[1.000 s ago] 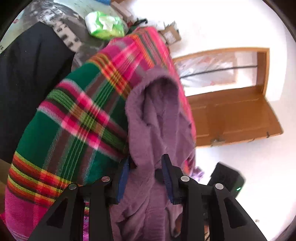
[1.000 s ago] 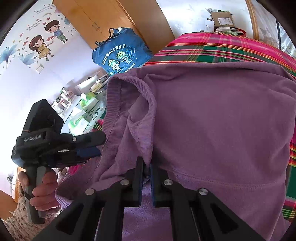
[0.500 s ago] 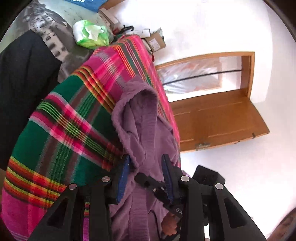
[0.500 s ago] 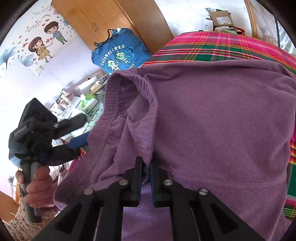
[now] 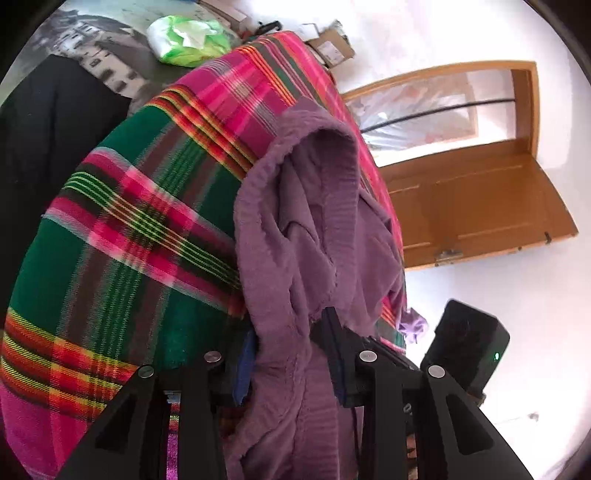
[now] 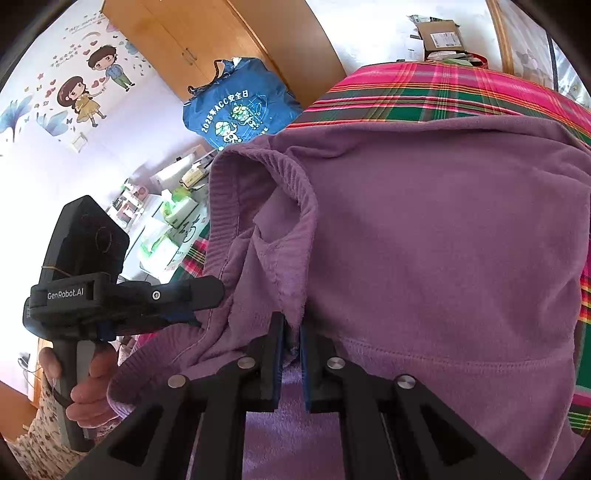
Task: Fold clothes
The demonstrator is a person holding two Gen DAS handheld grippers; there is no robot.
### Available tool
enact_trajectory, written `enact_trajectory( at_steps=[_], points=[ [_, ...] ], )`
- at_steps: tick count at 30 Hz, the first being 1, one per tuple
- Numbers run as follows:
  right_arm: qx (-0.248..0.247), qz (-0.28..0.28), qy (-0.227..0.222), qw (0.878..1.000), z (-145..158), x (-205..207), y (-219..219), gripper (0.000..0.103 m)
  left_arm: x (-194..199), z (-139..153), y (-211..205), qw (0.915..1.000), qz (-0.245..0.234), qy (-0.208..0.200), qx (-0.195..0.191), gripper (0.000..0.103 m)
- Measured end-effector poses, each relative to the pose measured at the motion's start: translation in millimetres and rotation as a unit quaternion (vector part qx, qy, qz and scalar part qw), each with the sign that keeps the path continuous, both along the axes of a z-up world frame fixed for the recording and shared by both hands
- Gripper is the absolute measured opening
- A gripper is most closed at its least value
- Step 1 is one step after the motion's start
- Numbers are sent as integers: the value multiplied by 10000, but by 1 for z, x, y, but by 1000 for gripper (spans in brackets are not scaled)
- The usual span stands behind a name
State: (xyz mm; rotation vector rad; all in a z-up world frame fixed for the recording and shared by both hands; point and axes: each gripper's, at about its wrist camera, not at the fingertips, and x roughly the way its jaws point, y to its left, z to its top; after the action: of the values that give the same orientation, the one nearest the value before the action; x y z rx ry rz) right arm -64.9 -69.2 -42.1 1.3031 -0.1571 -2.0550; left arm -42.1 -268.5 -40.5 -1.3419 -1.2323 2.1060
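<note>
A purple fleece sweater (image 5: 306, 229) lies on a pink and green plaid blanket (image 5: 129, 240), its ribbed collar standing up in a loop. My left gripper (image 5: 288, 343) is open, and bunched sweater fabric passes between its spread fingers. In the right wrist view the sweater (image 6: 424, 240) fills the frame. My right gripper (image 6: 291, 332) is shut on a fold of the sweater just below the collar. The left gripper (image 6: 195, 302) shows there at the collar's left edge, held by a hand (image 6: 88, 384).
A black garment (image 5: 48, 147) and a green-and-white packet (image 5: 188, 37) lie beyond the blanket. A wooden door (image 5: 472, 206) stands to the right. A blue bag (image 6: 236, 110), tissue boxes (image 6: 177, 210) and a cardboard box (image 6: 439, 33) sit around the plaid blanket (image 6: 443, 92).
The left gripper has levelled out and come in closer to the collar's ribbed edge. The right gripper keeps its hold on the same fold.
</note>
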Motion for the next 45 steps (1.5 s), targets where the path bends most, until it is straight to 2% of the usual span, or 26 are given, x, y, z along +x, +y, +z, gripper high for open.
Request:
enact_trajectory(
  at_steps=[1,3,5,7,9,11,14,18,21,28,31,36,42,45],
  points=[
    [1,6,15,10000,1,0,0,7,0,1,-1,10000,42,2,-47,14],
    [-73,24,3,10000,2,1,-1,11,2,3,0,9999,83,-25,-143,13],
    [-288,72,-24,9996,4,2,-1,12,3,5,1,9995,141,-51,-262,7],
    [-491,171,21,9986,9,4,-2,16,8,10,-1,9982,320,-47,-504,5],
    [-660,353,93,9972,14,8,-3,31,17,14,-11,9963,575,65,-629,5],
    [-804,525,128,9953,20,12,1,32,21,17,-19,9949,753,154,-658,5],
    [-877,367,257,9951,29,12,26,32,20,19,-24,9932,878,76,-766,5],
    [-653,-348,393,9965,33,7,81,32,24,18,-25,9908,1034,89,-873,5],
    [-484,-792,297,9952,25,2,108,33,24,11,-29,9901,1087,15,-887,4],
    [-120,-1755,69,9844,6,-8,169,33,27,26,-33,9864,1215,134,-1101,4],
    [-171,-1752,-27,9844,1,-8,173,33,28,19,-35,9846,1273,16,-1196,4],
    [53,-1609,113,9869,4,2,176,33,27,10,-39,9856,1394,-105,-949,4],
    [281,-1395,217,9896,4,15,178,33,25,14,-33,9847,1259,-214,-1190,8],
    [241,-1360,215,9902,6,18,174,33,29,23,-32,9797,1259,-242,-1538,10]
  ],
)
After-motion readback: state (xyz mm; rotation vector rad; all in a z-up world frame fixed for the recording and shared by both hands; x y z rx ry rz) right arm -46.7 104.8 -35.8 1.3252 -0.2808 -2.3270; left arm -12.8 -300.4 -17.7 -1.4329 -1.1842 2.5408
